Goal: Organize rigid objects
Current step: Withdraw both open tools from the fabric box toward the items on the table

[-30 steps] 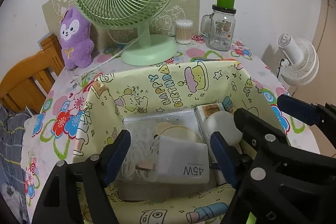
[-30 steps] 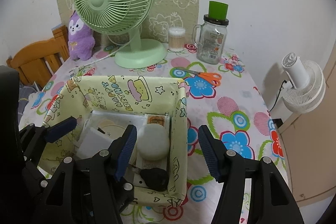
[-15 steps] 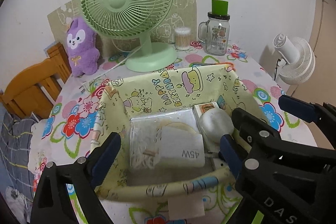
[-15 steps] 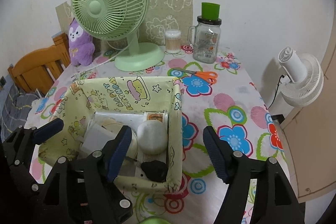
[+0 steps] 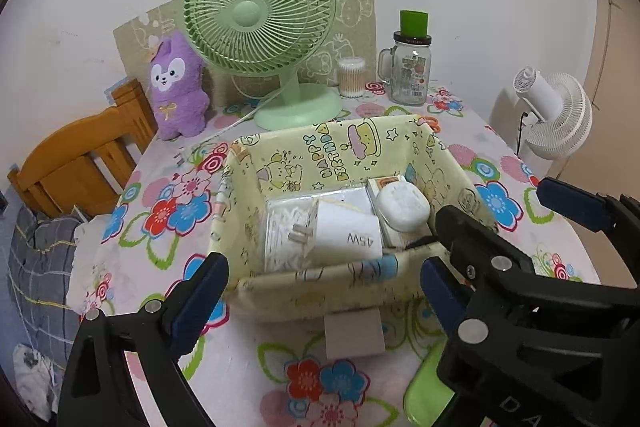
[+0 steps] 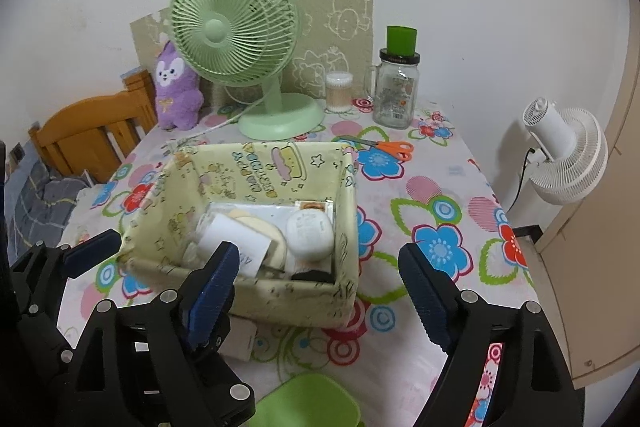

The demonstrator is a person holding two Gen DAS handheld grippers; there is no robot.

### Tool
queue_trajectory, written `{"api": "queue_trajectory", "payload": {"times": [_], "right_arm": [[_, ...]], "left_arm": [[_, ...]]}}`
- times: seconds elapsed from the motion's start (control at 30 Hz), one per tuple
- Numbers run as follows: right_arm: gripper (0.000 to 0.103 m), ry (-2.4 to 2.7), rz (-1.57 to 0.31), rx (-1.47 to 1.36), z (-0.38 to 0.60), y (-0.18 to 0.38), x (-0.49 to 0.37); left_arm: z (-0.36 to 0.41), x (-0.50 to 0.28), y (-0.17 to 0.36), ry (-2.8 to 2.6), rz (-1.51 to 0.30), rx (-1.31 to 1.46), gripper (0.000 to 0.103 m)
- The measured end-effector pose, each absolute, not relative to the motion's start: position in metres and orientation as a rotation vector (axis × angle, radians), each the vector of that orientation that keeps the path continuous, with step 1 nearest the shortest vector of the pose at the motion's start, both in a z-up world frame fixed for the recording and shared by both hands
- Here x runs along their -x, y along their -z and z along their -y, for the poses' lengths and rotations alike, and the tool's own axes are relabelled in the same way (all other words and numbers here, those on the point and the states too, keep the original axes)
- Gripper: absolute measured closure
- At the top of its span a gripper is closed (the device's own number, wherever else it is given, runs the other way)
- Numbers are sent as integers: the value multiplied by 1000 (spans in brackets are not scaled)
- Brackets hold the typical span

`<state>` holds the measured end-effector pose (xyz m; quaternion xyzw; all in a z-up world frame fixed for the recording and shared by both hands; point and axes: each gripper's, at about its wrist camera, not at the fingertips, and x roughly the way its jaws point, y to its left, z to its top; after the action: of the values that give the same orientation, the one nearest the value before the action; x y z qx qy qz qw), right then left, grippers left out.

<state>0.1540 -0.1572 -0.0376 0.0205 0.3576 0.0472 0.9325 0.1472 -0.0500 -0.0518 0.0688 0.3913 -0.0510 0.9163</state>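
A yellow cartoon-print fabric basket (image 5: 320,163) (image 6: 248,171) stands on the flowered tablecloth. Inside lie a white 45W charger (image 5: 348,231) (image 6: 236,239), a white oval case (image 5: 402,207) (image 6: 310,233), a clear bag of white cable (image 5: 280,227), a small orange-labelled box (image 5: 386,183) and a black item (image 6: 312,275). My left gripper (image 5: 323,269) hangs open before the basket's near wall, holding nothing. My right gripper (image 6: 318,259) is above the basket's near right corner, its jaws opening with nothing gripped.
Behind the basket are a green desk fan (image 5: 260,7), a purple plush (image 5: 176,87), a cotton-swab tub (image 5: 352,77), a glass jar (image 5: 408,71) and orange scissors (image 6: 384,147). A beige card (image 5: 354,335) and green object (image 6: 308,403) lie near the front edge. A wooden chair (image 5: 80,163) stands left, a white fan (image 6: 560,151) right.
Both grippers have drawn back and up out of the basket while their jaws widened. The left jaws, earlier on either side of the charger, are now clear of it; it stays in the basket.
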Motion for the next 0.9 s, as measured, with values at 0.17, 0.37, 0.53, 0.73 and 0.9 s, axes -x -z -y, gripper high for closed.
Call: {"api": "queue_trajectory", "payload": {"times": [0.17,0.37,0.53,0.73,0.9], "right_arm": [[15,-96,-716,-49,156,33,-137],[15,-94,-701,-49,156,28,-117],[15,-90,-686,-42,158,25,-101],[15,-93,-674,-40,158,23,-85],[15,-94,-669,-41,158,23,-73]], "left_arm": [[48,-129,46,102,-791,-139,5],[52,-112,41,116,-781,-138,5],[53,-97,39,124,-765,-129,2],[52,-83,37,129,-751,-120,1],[51,-71,36,134,-742,-111,1]]}}
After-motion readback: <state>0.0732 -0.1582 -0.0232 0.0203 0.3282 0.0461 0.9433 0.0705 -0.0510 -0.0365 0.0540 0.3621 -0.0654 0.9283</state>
